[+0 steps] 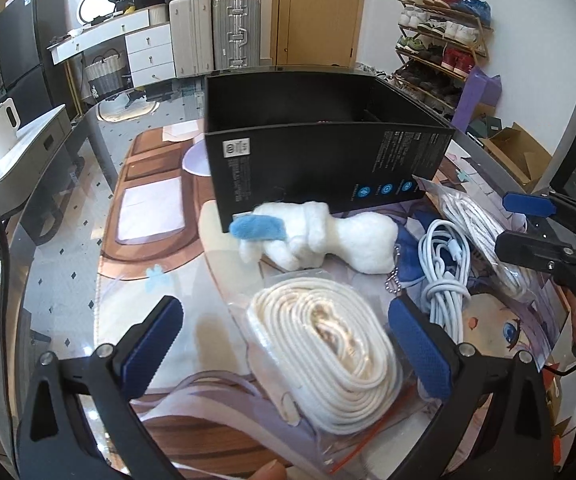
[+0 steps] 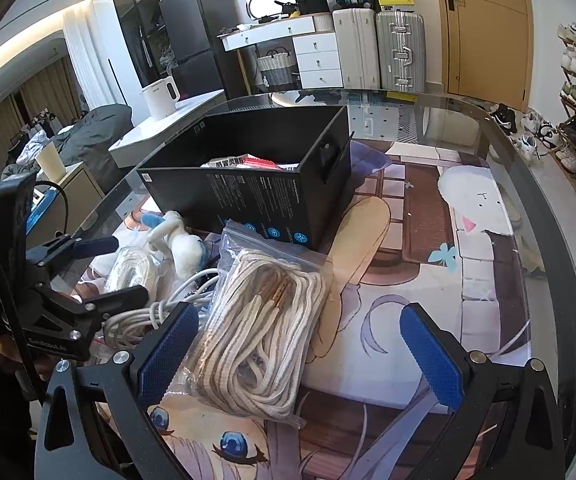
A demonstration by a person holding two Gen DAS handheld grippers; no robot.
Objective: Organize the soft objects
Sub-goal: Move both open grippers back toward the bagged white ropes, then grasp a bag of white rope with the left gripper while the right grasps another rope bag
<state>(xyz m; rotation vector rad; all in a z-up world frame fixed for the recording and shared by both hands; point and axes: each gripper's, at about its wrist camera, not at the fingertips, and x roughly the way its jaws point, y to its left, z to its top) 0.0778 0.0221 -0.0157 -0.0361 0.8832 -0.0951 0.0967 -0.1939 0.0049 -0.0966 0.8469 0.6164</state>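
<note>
We take the black box as our landmark; it stands open-topped on the glass bench, with some printed packets already inside. Directly in front of the box lie the soft items: a white plush toy touching its front wall, a pale blue cable bundle beside the toy, a bagged cream rope coil nearer to us, and a second bagged rope leaning toward the box's front corner. Our left hand-held gripper is spread wide and holds nothing, its pads straddling the cream coil. Our right hand-held gripper is likewise wide open and empty, with the second bagged rope between its fingers, closer to the left pad. We judge the step in hand to be gripping a bagged rope for transfer into the box. To do it well, we centre the bundle between the pads, close on the rope mass rather than on loose plastic film, and lift clear of the cable bundle before carrying over the box's front wall.
</note>
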